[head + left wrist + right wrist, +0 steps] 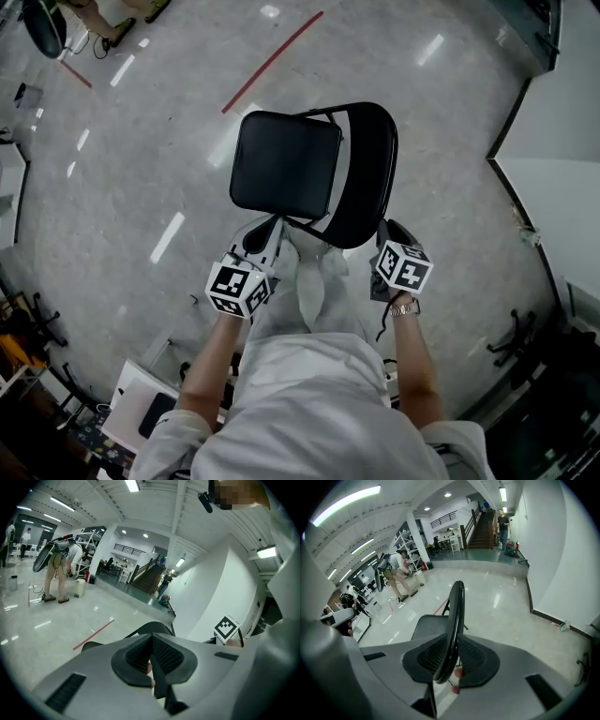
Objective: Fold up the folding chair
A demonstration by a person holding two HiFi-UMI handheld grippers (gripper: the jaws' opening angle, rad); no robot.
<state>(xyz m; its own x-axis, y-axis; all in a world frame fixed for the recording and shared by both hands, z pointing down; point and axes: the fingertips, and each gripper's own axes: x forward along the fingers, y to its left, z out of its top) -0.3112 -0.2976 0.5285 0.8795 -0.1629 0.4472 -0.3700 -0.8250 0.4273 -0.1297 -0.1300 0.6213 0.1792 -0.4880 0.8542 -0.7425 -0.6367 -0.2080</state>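
the polished grey floor lay wide and bare around the folding chair, which stood open just in front of the person, well apart from the red tape line beyond it. its flat black seat was level and faced away from the person, and the curved black backrest rose at the near side, between the two grippers. nothing of the fold looked begun: seat down, legs spread.

the chair looked like a stiff, fairly heavy thing, padded panels on a thin metal frame, so it would probably swing at its hinges rather than bend. the smooth rim of the backrest seemed likely to slip in a narrow pinch if the whole weight hung from it. the backrest's top edge looked a sound place to steady and tip it, while the seat's front or rear edge was the likelier place to push the seat up; the gaps by the hinges were best kept clear of the jaws.

the right gripper had its jaws clamped on the backrest's thin edge, which ran up between the ribbed pads. the left gripper, low at the chair's near left side, had its pads pressed together, with no part of the chair clearly between them.
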